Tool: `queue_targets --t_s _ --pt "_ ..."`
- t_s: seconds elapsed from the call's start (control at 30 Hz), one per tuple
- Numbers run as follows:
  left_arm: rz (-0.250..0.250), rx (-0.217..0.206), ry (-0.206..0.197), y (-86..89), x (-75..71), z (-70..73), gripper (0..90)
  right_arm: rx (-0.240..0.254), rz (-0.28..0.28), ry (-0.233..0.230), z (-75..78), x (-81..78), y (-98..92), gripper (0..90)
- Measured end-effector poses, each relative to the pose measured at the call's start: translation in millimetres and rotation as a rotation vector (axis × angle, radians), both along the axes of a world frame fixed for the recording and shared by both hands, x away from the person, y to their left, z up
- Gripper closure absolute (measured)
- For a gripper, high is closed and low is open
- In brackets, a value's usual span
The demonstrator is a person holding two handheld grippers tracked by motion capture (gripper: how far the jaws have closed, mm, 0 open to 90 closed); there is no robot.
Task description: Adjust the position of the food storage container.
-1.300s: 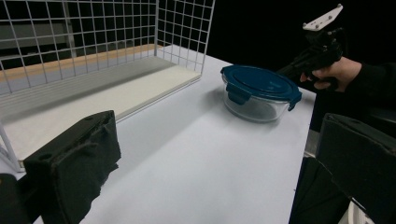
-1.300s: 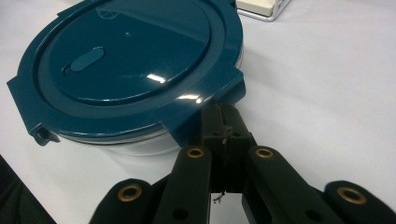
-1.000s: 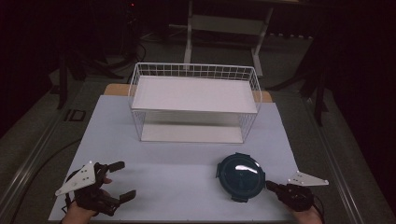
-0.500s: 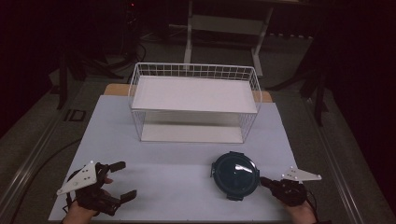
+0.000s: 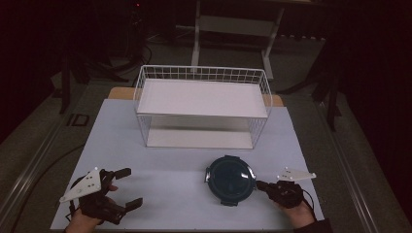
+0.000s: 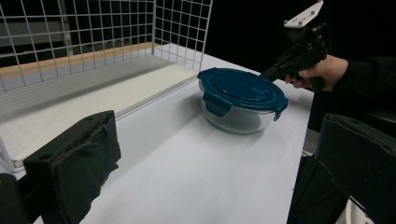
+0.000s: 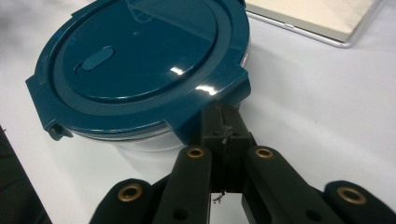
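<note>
Two closed fingers (image 7: 224,128) touch container's (image 7: 140,70) edge.

My right gripper (image 7: 223,133) is matte black with brass-coloured rivets, and it carries a pale grey plate (image 5: 296,174). Just ahead of it sits the container (image 5: 231,180): a deep teal-blue lid (image 7: 140,60) with glossy white glints over a clear glass bowl (image 6: 236,119). Beyond the container, the wire basket (image 5: 201,74) is white, a fine square grid, with a plain white shelf. The table (image 5: 170,170) under the container is a pale, bluish white. My left gripper (image 5: 119,189) is black too.
</note>
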State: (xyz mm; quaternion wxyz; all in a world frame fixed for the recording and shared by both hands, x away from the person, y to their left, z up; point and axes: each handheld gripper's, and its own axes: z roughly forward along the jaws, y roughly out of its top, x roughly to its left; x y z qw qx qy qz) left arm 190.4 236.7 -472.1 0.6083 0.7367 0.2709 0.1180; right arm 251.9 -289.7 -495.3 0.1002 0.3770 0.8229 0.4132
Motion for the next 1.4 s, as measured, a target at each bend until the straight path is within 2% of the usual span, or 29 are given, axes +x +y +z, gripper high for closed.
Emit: queue_targets --t_s 0.73,1.07,1.4 --pt "-0.007 0.002 0.006 -1.1 0.5 -1.1 0.0 -0.007 0.085 -0.001 -0.1 23.1 43.3 90.0" --pt "-0.012 0.006 0.009 -1.9 0.4 -1.8 0.0 -0.009 0.138 -0.003 -0.3 26.3 63.8 90.0" --pt "-0.015 0.006 0.012 -2.7 0.7 -2.1 0.0 0.000 0.141 -0.009 -2.0 32.0 72.2 90.0"
